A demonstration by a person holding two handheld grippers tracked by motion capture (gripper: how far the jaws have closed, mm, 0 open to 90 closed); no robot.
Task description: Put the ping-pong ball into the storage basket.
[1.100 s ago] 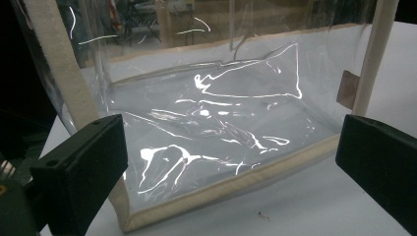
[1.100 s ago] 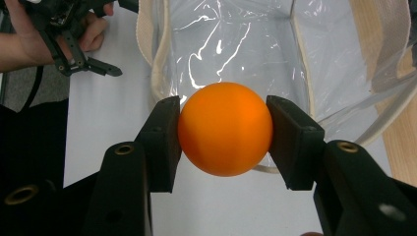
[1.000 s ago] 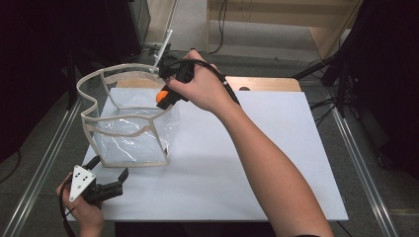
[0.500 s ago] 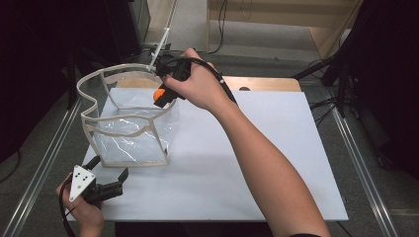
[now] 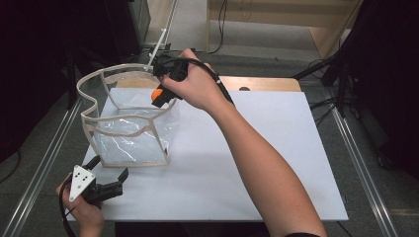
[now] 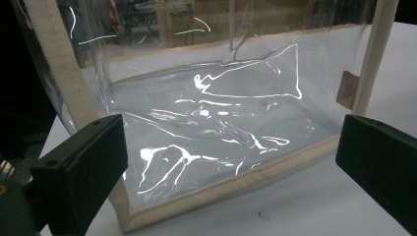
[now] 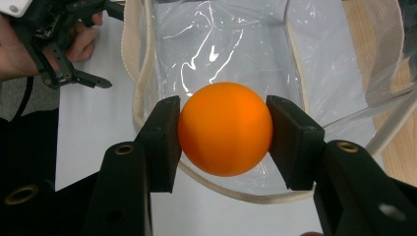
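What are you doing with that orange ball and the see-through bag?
A person is working at a white table with a two-jaw gripper in each hand. The right gripper is shut on an orange ball and holds it over the open top of a clear plastic bag with cream trim. The ball is not in the bag yet. The left gripper waits with open jaws near the bag's front corner, holding nothing. It looks like the ball may be dropped into the bag next.
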